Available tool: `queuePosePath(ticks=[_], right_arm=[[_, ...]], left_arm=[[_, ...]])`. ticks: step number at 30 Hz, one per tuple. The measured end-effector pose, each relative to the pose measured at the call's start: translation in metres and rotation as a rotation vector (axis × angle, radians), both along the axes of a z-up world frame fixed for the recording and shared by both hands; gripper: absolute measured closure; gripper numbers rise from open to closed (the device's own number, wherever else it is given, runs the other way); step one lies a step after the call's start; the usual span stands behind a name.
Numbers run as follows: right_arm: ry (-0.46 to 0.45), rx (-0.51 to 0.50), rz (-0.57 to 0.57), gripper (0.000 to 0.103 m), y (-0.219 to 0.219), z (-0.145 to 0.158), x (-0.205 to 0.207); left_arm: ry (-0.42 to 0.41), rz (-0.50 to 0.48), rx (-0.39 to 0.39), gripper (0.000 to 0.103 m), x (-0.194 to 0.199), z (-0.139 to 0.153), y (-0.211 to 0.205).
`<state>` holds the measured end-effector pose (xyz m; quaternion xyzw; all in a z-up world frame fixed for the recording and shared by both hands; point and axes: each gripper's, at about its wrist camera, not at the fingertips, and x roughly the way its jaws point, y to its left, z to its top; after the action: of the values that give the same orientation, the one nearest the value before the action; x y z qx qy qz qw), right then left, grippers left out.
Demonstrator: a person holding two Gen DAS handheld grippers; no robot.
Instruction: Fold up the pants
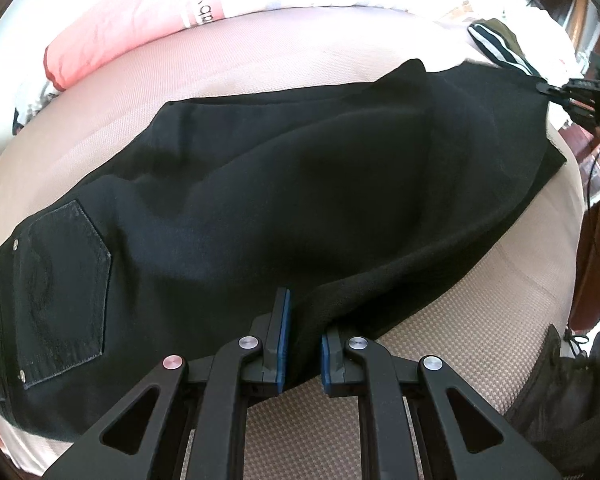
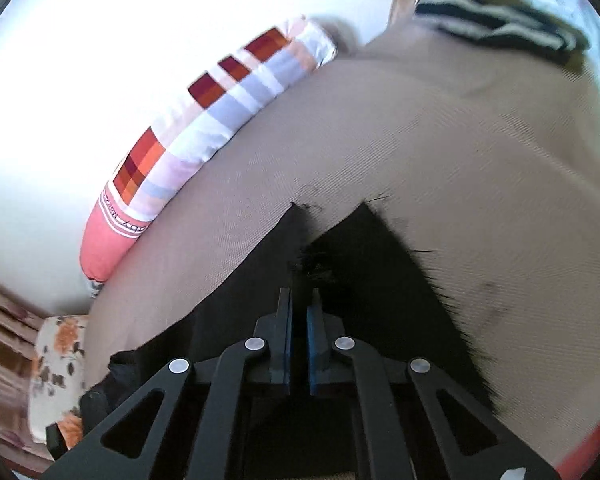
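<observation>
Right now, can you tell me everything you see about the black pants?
The pants are black, of thick denim-like cloth, and lie stretched out flat across the tan bed. A back pocket with small metal rivets and a stitched edge faces up near the waist end. The hem at the leg end looks frayed. The left gripper has the near edge of the cloth between its jaws, and the right gripper pinches the leg end. A few soft wrinkles cross the middle.

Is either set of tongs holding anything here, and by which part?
Both hold the pants: left tongs pinch a bunched side edge mid-length; right tongs grip near the frayed hem.
</observation>
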<state>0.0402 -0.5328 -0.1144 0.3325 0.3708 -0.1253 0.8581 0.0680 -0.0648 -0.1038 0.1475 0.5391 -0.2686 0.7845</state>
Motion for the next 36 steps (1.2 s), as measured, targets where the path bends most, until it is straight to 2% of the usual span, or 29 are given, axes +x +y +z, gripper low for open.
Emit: queuePosePath(ticks=[3, 9, 11, 16, 20, 22, 25, 29, 32, 36], right_arm=[[0.038, -0.053, -0.036, 0.098, -0.003, 0.001, -0.022], [0.156, -0.047, -0.106, 0.099, -0.012, -0.037, -0.045], [0.161, -0.038, -0.124, 0.099, -0.013, -0.041, -0.05], [0.143, -0.073, -0.137, 0.099, -0.011, -0.027, -0.064], [0.183, -0.06, -0.141, 0.099, -0.014, -0.039, -0.063], [0.174, -0.043, -0.16, 0.098, -0.017, -0.041, -0.063], [0.189, -0.059, -0.145, 0.09, -0.017, -0.038, -0.06], [0.191, -0.055, -0.139, 0.083, -0.024, -0.028, -0.06], [0.187, -0.101, -0.136, 0.083, -0.033, -0.016, -0.059], [0.167, -0.096, -0.061, 0.083, -0.039, -0.008, -0.043]], left_arm=[[0.004, -0.02, -0.009, 0.09, 0.001, -0.001, -0.003], [-0.026, -0.086, 0.028, 0.09, -0.006, -0.003, -0.013], [-0.025, -0.097, 0.023, 0.09, -0.008, -0.002, -0.013], [-0.024, -0.12, 0.005, 0.09, -0.009, 0.0, -0.015], [-0.027, -0.136, 0.031, 0.089, -0.009, -0.007, -0.021], [-0.014, -0.13, 0.033, 0.088, -0.007, -0.007, -0.02], [0.029, -0.108, 0.017, 0.083, -0.003, -0.004, -0.018], [0.098, -0.071, -0.035, 0.052, 0.004, 0.008, -0.005], [0.095, -0.049, -0.102, 0.05, 0.007, 0.025, 0.01], [0.054, -0.001, -0.154, 0.049, 0.018, 0.044, 0.024]])
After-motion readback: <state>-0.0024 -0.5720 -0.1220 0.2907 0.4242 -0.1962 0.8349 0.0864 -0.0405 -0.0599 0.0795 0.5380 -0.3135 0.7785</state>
